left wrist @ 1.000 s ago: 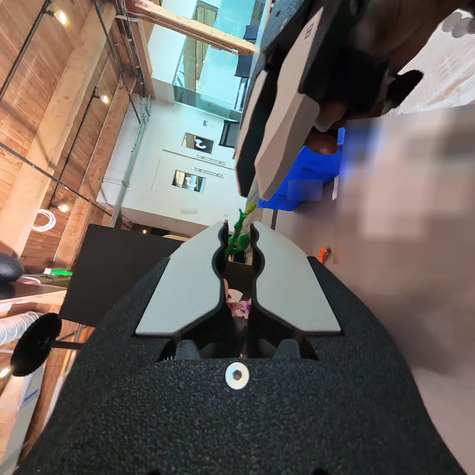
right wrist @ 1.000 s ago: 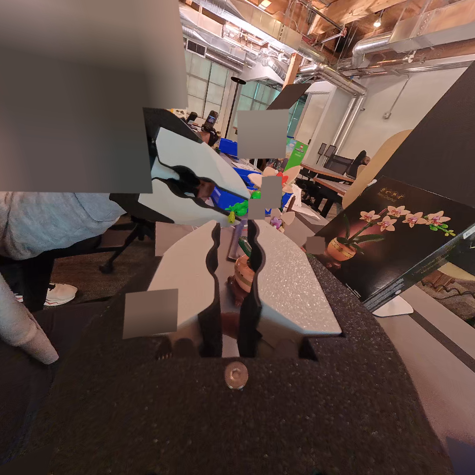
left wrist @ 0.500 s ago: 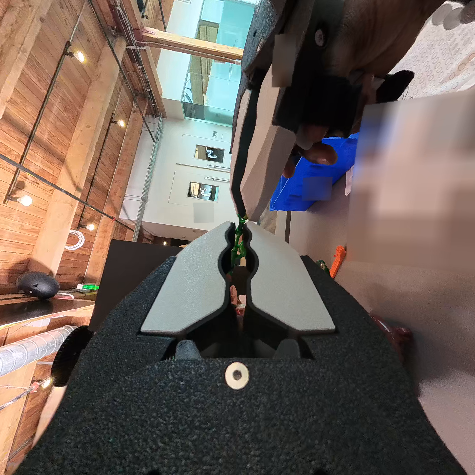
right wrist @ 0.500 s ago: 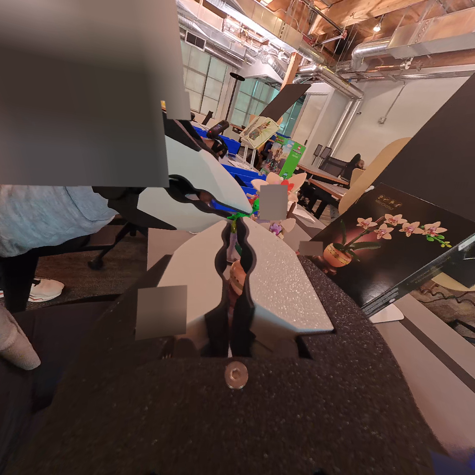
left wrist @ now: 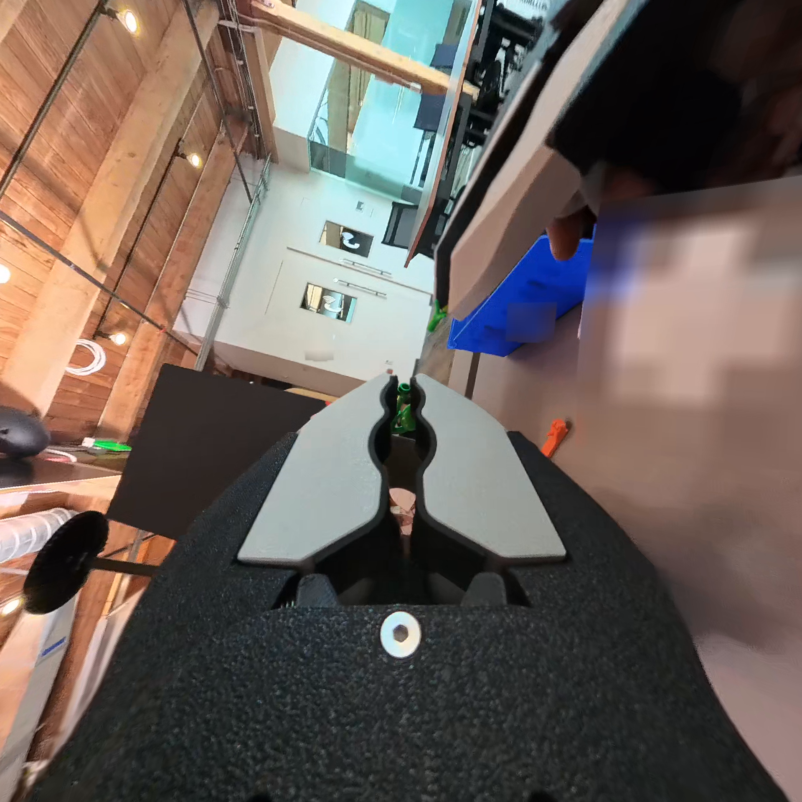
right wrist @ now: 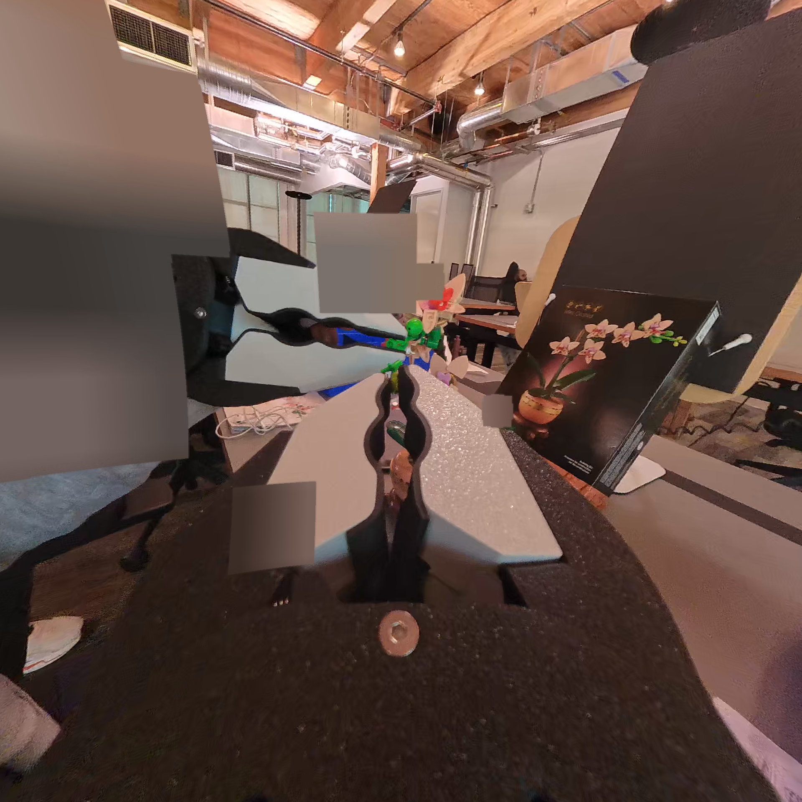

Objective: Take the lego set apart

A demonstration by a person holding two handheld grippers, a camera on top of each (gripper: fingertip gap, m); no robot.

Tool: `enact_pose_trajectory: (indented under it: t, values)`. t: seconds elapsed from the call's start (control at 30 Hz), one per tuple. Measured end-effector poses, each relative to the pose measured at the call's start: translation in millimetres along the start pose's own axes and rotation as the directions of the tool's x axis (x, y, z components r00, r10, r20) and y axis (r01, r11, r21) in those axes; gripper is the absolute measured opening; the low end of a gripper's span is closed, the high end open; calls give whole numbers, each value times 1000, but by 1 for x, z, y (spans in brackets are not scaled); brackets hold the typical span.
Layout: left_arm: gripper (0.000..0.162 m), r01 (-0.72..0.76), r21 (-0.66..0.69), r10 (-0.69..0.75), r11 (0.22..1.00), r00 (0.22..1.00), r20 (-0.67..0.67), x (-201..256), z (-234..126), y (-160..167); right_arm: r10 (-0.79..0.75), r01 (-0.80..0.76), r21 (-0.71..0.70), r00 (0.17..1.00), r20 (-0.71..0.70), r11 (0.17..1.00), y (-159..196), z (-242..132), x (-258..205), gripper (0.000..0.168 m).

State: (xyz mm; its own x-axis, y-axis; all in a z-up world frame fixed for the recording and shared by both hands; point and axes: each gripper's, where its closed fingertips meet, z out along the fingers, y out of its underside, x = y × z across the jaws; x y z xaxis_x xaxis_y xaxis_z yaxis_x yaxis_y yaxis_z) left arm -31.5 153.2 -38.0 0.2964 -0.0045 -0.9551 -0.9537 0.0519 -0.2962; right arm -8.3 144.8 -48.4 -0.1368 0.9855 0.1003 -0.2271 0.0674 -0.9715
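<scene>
Left wrist view: jaws seemingly pinch green stem [left wrist: 402, 414].

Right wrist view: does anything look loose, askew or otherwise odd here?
Nothing looks spilled or broken. One loose orange piece lies alone on the table. A white cable is tangled near the table edge. The left gripper pinches the green stem of the orchid model, with the right gripper closed just below.

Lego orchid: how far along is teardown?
Early. Done: one loose orange piece on the table. In hand: left gripper shut on the green stem, flowers attached; right gripper pinching a small green piece at its tips. Left: flowers, stem, and the pot, which looks intact.
</scene>
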Motion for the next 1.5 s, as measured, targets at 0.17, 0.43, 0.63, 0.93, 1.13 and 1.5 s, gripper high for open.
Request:
enact_pose_trajectory:
  t: [0.17,0.43,0.63,0.93,1.13,1.5]
  values:
    - [7,-4,2,4,1000,1000,27,-1,1,-4,9,-9,-23,1000,29,1000,0,3,7,3]
    - [27,10,37,-12,999,998,70,-8,-7,-14,-23,26,-38,998,64,999,-3,-2,4,3]
    - [25,63,142,-76,988,994,84,10,-30,-40,94,-32,-192,941,325,981,1,-14,-24,3]
    - [16,63,128,-77,990,991,106,62,-44,-41,383,-106,-528,807,450,843,31,-31,-59,3]
    - [7,96,157,-111,983,990,88,64,-47,-40,375,-72,-559,811,449,826,41,-26,-66,2]
    - [0,328,156,-334,932,942,13,61,-57,-17,336,-46,-543,828,449,838,43,-30,-67,2]
